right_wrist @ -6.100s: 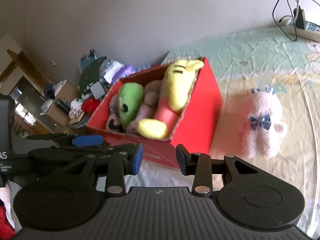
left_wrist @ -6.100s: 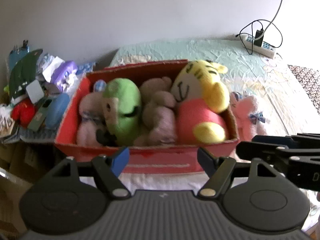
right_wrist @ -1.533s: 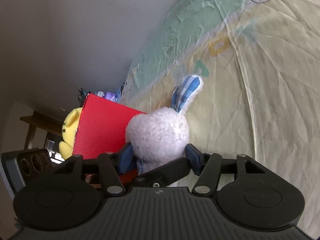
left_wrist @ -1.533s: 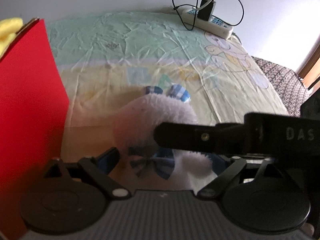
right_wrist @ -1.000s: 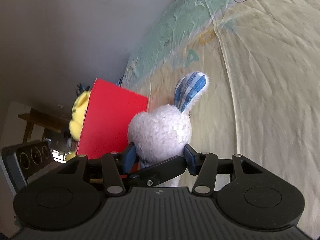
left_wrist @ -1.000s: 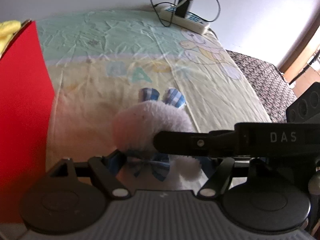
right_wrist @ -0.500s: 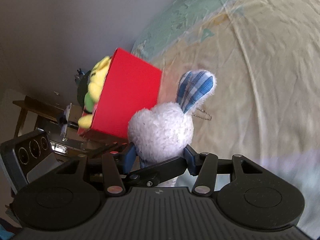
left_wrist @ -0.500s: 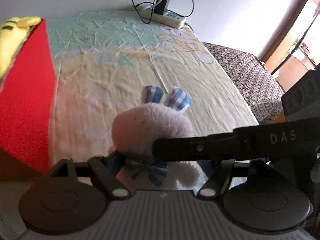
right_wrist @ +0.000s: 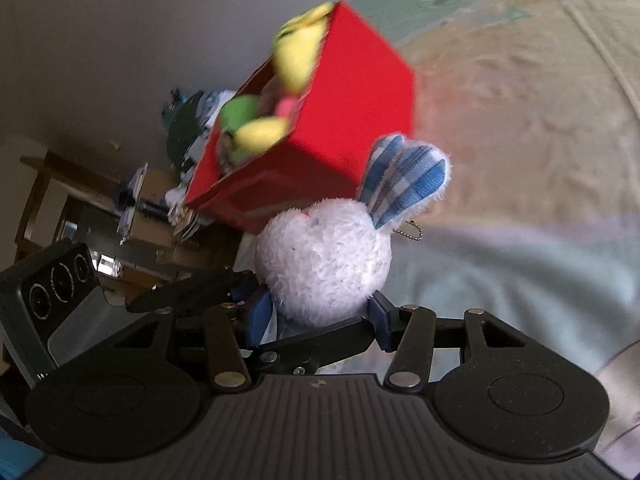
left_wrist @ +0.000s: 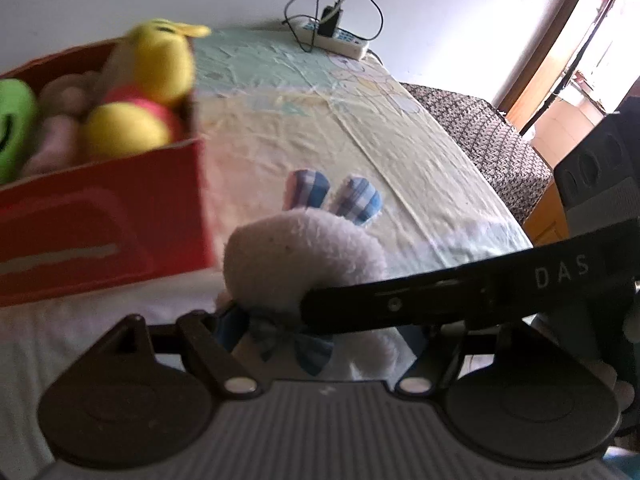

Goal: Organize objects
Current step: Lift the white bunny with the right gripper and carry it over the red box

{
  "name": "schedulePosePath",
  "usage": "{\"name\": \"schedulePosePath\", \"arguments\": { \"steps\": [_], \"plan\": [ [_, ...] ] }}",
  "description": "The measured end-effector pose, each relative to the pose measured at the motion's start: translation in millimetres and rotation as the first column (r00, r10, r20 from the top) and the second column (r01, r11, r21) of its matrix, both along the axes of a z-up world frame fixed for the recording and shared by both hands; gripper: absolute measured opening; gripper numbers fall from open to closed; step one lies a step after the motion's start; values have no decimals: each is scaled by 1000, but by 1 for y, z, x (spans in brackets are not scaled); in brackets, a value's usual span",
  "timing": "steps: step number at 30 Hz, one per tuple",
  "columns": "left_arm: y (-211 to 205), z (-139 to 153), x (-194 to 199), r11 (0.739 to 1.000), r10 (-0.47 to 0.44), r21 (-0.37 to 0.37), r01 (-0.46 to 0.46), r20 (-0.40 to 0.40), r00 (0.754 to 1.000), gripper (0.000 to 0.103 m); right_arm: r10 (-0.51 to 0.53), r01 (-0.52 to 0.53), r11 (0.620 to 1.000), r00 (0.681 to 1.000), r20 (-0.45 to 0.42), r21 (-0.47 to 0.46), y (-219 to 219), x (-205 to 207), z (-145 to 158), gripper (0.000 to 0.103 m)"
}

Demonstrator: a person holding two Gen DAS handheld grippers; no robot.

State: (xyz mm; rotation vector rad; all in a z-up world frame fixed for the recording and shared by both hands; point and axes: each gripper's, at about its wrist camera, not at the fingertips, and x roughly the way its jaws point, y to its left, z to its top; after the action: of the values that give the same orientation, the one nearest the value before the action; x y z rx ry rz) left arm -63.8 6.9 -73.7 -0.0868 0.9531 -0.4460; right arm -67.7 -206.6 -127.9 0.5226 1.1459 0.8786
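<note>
A white plush bunny (left_wrist: 304,256) with blue checked ears and a checked bow is held off the bed by both grippers. My left gripper (left_wrist: 320,336) is shut on its body at the bow. My right gripper (right_wrist: 320,320) is shut on its round head (right_wrist: 324,264), and one of its fingers (left_wrist: 440,292) crosses the left wrist view. The red box (left_wrist: 100,216) stands to the left, beyond the bunny, packed with a yellow tiger plush (left_wrist: 160,64), a green plush (left_wrist: 12,120) and pinkish ones. In the right wrist view the box (right_wrist: 360,120) is above and behind the bunny.
The pale green and yellow bed sheet (left_wrist: 320,120) spreads behind. A white power strip (left_wrist: 340,38) with cables lies by the far wall. A dark knitted cover (left_wrist: 480,140) lies at the right edge. Clutter and wooden furniture (right_wrist: 80,208) stand beyond the box.
Both grippers have carried the bunny up and back off the sheet. The red box has swung further into view, and its open top with the toys now shows.
</note>
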Motion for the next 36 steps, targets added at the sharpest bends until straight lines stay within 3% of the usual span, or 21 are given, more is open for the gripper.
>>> {"name": "schedulePosePath", "arguments": {
  "steps": [12, 21, 29, 36],
  "plan": [
    [76, 22, -53, 993, 114, 26, -116, 54, 992, 74, 198, -199, 980, 979, 58, 14, 82, -22, 24, 54],
    [114, 54, -81, 960, 270, 41, -277, 133, 954, 75, 346, -358, 932, 926, 152, 59, 123, -16, 50, 54],
    [122, 80, -80, 930, 347, 55, -364, 199, 917, 75, 368, -397, 913, 902, 227, 93, 127, -1, 70, 54],
    [118, 95, -61, 917, 371, 49, -396, 256, 892, 75, 320, -366, 924, 899, 300, 111, 121, 20, 85, 54]
  ]
}}
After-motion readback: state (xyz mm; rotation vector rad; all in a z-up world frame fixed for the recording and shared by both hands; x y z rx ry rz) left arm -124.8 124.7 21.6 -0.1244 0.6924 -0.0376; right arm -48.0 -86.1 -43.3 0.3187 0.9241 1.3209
